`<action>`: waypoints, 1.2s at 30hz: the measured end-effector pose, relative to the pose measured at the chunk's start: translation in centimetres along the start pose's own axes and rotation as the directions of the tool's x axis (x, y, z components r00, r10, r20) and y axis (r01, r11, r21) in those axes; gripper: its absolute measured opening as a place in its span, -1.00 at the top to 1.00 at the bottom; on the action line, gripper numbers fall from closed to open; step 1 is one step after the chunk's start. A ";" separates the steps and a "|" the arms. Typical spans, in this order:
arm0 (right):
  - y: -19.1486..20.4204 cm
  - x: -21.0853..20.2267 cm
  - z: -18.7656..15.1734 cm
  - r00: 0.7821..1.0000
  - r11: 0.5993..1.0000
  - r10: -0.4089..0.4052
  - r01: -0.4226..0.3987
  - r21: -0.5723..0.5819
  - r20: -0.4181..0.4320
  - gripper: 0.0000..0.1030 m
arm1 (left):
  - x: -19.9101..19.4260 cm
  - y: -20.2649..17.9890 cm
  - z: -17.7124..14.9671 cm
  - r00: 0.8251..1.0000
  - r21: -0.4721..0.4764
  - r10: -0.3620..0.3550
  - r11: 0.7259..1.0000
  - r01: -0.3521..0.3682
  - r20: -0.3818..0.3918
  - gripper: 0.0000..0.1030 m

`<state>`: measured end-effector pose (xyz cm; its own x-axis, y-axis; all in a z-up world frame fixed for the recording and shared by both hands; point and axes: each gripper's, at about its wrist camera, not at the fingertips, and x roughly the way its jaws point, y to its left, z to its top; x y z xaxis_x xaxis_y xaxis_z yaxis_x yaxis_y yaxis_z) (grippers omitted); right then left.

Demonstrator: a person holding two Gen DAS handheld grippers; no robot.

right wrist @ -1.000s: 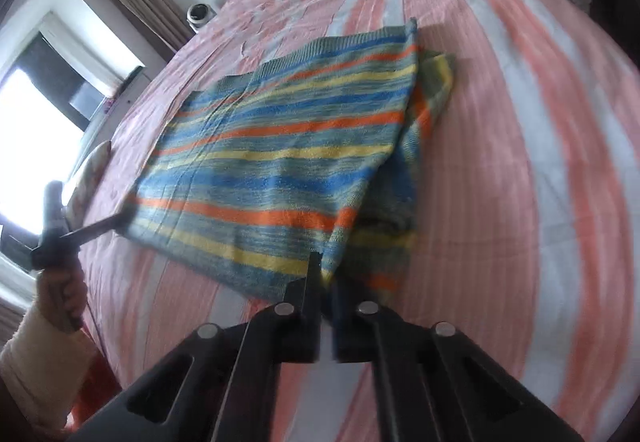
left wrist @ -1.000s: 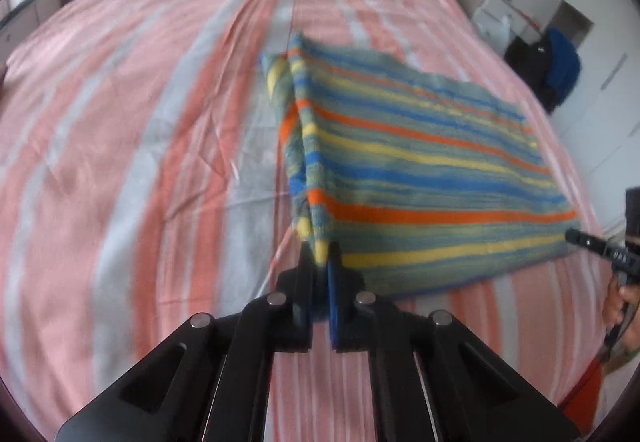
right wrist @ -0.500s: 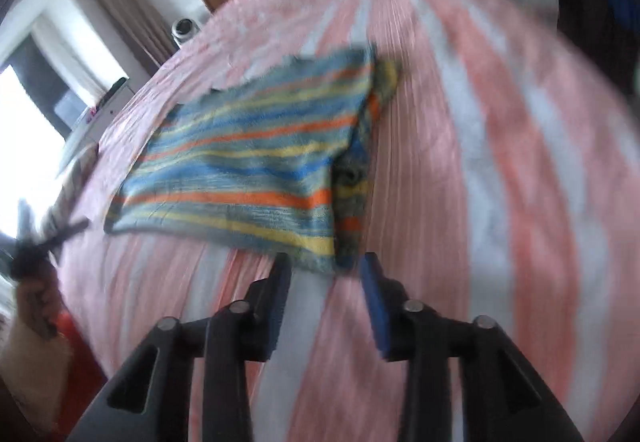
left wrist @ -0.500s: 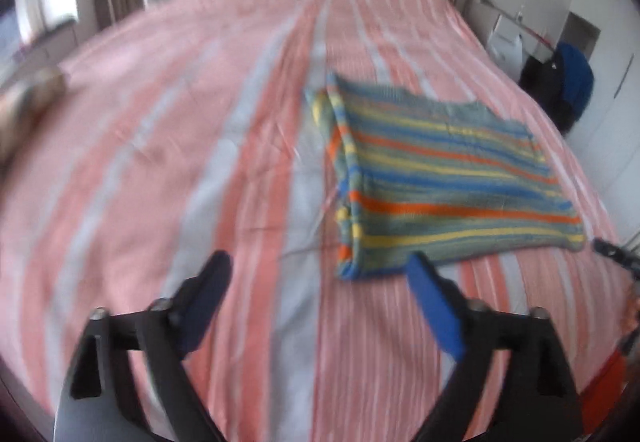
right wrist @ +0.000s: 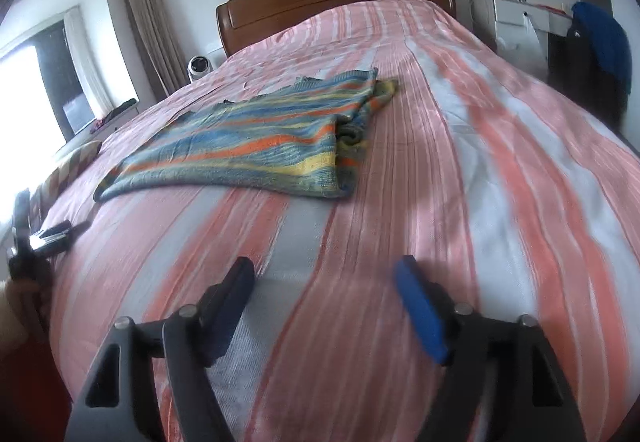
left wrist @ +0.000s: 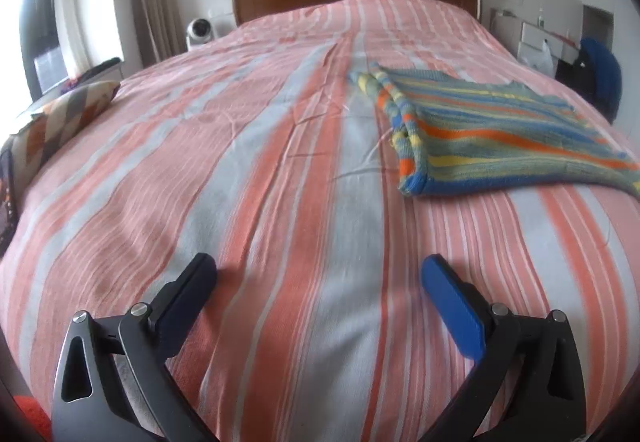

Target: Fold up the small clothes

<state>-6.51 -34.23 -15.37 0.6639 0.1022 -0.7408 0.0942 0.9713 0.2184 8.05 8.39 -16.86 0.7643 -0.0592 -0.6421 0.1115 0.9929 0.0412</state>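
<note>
Bed (left wrist: 256, 169): covered by a pink, orange and grey striped spread.
Striped knit garment (left wrist: 492, 129): laid folded near the bed's right edge, toward the foot, with uneven layers at its fold.
Left gripper (left wrist: 320, 278): jaws just opened wide, nothing between them.
Right gripper (right wrist: 324, 282): jaws just opened, nothing held.
Risk: the loose fold could be dragged open if only the top layer is pinched.

Each tool, left tool (left wrist: 318, 278) and right tool (right wrist: 324, 280), has black arms, silver screws and blue finger pads (left wrist: 450, 300).
</note>
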 end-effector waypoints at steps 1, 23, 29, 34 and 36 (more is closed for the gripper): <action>-0.2 -0.1 -0.1 1.000 1.000 0.003 -0.003 0.003 0.005 -0.42 | 0.0 -0.1 0.1 1.000 -0.001 -0.002 1.000 0.002 -0.001 -0.99; -0.1 0.0 -0.3 1.000 1.000 0.021 -0.021 0.015 0.019 -0.42 | -0.3 0.3 -0.3 1.000 0.004 0.017 1.000 -0.017 0.011 -0.99; 0.0 0.1 -0.2 1.000 1.000 0.024 -0.024 0.017 0.020 -0.43 | -1.4 -0.3 -0.5 0.998 -0.004 0.065 0.998 -0.065 -0.006 -0.98; -0.1 0.1 -0.1 0.998 0.998 0.061 -0.061 0.016 0.010 -0.56 | -3.6 -3.1 -0.3 0.999 0.009 -0.004 1.000 0.004 -0.052 -0.97; 0.2 0.0 0.2 0.998 0.998 0.058 -0.058 0.013 -0.014 -0.56 | -4.7 -4.9 0.0 0.996 0.031 -0.066 0.997 0.068 -0.055 -0.97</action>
<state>-6.34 -34.12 -15.16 0.6577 0.1618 -0.7357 0.0652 0.9608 0.2695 3.91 3.76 -14.11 0.7189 -0.1188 -0.6849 0.1827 0.9829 0.0213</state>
